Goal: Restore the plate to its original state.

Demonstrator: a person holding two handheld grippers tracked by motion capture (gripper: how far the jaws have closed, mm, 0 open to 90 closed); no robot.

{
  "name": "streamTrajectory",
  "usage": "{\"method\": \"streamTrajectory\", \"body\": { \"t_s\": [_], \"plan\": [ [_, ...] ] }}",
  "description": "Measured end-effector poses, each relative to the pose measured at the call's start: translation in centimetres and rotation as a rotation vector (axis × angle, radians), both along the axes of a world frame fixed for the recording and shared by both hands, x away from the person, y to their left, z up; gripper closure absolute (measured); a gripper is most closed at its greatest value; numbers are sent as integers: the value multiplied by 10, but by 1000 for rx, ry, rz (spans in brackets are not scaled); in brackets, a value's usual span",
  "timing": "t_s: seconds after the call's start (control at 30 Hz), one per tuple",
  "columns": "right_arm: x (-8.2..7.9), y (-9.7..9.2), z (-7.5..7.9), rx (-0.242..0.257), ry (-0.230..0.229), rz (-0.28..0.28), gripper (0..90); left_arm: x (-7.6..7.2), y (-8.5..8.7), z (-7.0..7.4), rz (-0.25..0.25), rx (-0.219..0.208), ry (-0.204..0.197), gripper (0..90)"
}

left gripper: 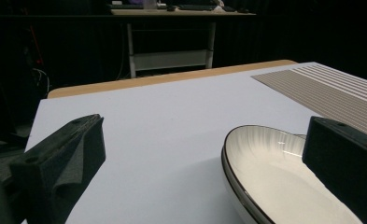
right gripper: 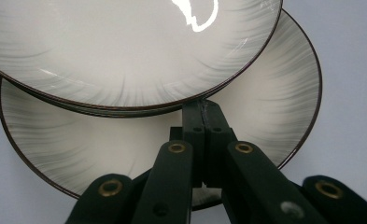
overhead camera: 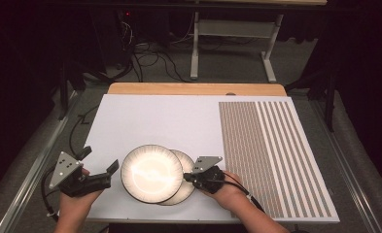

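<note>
Two white plates with dark rims lie overlapped near the front of the white board. The upper plate covers the left part of the lower plate. My right gripper is shut, its tips tucked under the upper plate's right rim and above the lower plate. My left gripper stands open just left of the upper plate, with its right jaw over that plate's edge and nothing held.
A brown-and-white striped mat covers the board's right third. A wooden table edge runs along the back. Beyond it are a white desk frame and loose cables on the floor.
</note>
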State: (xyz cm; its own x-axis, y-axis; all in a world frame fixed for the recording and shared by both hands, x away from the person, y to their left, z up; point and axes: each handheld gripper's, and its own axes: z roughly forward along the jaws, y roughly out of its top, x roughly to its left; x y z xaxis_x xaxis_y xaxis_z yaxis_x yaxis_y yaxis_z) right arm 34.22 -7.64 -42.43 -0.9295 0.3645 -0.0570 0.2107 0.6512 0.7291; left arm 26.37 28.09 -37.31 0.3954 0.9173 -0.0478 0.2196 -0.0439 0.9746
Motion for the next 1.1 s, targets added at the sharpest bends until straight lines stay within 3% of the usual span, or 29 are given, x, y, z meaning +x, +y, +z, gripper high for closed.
{"method": "streamTrajectory", "body": {
  "t_s": [1.1],
  "plan": [
    [2, -2, 1, -3, 4, -14, 900, 1, -6, 0, -20, -6, 17, 2]
  ]
}}
